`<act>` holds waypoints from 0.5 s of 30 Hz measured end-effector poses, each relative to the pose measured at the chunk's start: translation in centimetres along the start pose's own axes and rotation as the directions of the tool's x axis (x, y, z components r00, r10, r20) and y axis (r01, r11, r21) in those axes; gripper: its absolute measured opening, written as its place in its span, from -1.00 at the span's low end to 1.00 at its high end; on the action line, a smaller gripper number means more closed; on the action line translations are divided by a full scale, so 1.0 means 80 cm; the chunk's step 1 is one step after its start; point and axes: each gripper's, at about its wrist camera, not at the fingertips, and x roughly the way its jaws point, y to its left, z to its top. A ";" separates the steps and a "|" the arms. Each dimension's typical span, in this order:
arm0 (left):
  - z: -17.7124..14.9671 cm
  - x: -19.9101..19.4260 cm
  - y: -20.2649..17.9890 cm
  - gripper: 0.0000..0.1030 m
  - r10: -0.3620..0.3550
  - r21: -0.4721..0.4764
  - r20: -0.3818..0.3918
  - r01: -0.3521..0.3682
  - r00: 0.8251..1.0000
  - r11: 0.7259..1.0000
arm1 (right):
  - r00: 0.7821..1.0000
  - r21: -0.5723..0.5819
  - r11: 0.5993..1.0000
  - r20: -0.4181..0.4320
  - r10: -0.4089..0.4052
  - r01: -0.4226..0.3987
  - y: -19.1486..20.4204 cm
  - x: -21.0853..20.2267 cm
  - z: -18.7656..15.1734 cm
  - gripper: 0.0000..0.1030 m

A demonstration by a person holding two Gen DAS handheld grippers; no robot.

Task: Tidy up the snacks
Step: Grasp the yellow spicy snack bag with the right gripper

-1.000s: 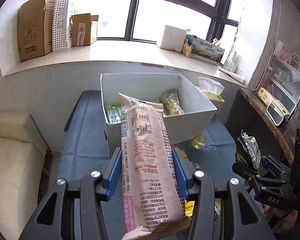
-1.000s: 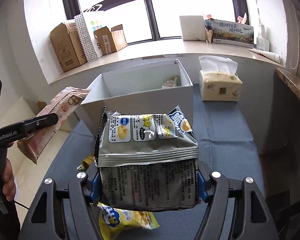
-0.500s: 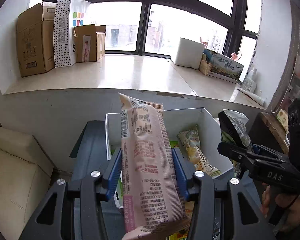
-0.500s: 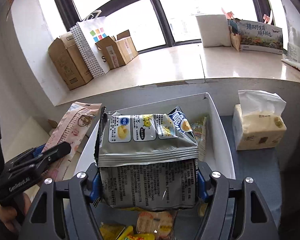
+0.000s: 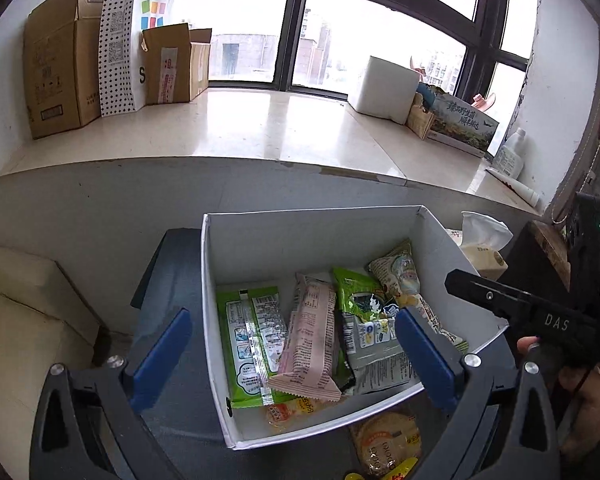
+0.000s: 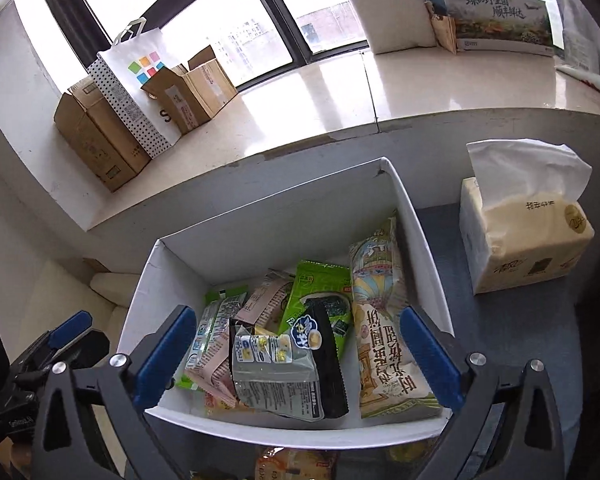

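Jaws opening wide and empty on both left gripper (image 5: pixel 288 356) and right gripper (image 6: pixel 296 354), light crinkly foil snack packets (image 6: pixel 276 372) lie below between the fingers in the white cardboard box (image 6: pixel 416 216), best pinched across flat sealed edges.

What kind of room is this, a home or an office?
Probably a living room or a small office by a window; I cannot tell which. A wide windowsill holds cardboard boxes, a cream sofa stands beside the table, and a tissue pack sits near the snack box.

"DAS" on right gripper (image 5: pixel 556 322), "S" on paper bag (image 5: pixel 142 40)
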 end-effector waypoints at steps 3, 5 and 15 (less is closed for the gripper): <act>-0.005 -0.006 -0.005 1.00 0.005 0.022 0.004 -0.005 1.000 1.000 | 1.000 0.005 1.000 0.007 0.022 -0.022 0.002 -0.010 -0.003 1.00; -0.008 -0.011 -0.008 1.00 0.010 0.032 0.002 -0.010 1.000 0.999 | 0.999 -0.014 1.000 0.025 0.025 -0.024 0.008 -0.020 -0.005 1.00; -0.045 -0.077 0.002 1.00 -0.056 0.026 0.020 0.055 0.998 0.998 | 0.990 -0.101 0.993 0.122 0.076 -0.064 0.038 -0.102 -0.063 1.00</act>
